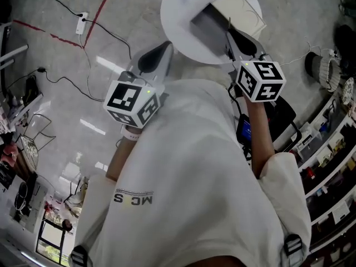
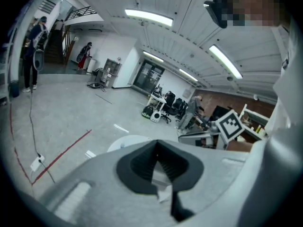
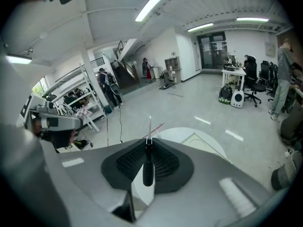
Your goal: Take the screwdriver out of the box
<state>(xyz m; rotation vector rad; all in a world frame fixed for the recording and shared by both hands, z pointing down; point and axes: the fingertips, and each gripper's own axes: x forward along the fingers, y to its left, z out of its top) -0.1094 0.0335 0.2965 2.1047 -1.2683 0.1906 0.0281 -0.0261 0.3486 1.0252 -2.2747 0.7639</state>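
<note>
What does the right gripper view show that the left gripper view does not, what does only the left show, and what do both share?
Only the right gripper view: the screwdriver clamped in the right gripper, its metal shaft poking out past the jaws. Only the left gripper view: the left gripper, jaws together on nothing, and the right gripper's marker cube. Both: the round white table ahead.

Colour key, as I read it: my left tool (image 1: 157, 55) and right tool (image 1: 238, 38) have grey shells, black pads and black-and-white chequered marker cubes (image 1: 133, 102). The screwdriver (image 3: 148, 167) has a black handle and a silver shaft. The tabletop (image 1: 178, 16) and box (image 1: 240, 4) are white. The floor (image 1: 55, 96) is pale grey with a red line (image 1: 101, 9).
</note>
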